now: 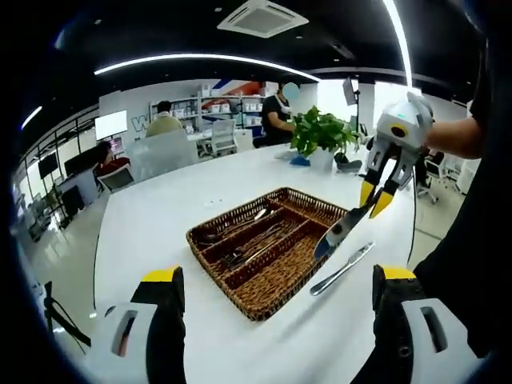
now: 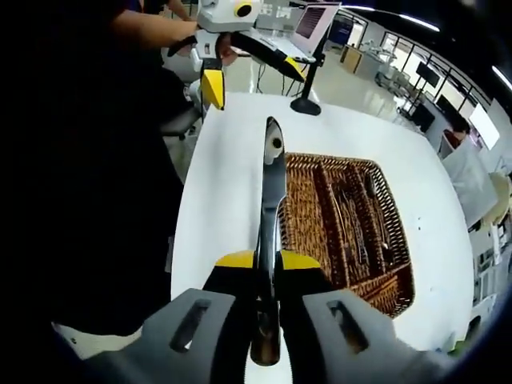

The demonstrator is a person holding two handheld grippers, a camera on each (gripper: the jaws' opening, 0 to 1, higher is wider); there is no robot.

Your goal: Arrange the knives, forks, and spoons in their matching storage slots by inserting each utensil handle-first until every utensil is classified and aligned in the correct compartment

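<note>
Knife (image 2: pixel 270 192) clamped in right tool (image 2: pixel 267 260) above wicker tray (image 2: pixel 384 232).

My left view looks across the white table (image 1: pixel 200 192); my right looks down. Both share the brown wicker tray (image 1: pixel 264 308) (image 2: pixel 396 280).

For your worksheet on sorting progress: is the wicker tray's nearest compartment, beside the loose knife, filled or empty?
Empty: the wicker tray shows bare weave there, while a knife lies outside on the table.
</note>
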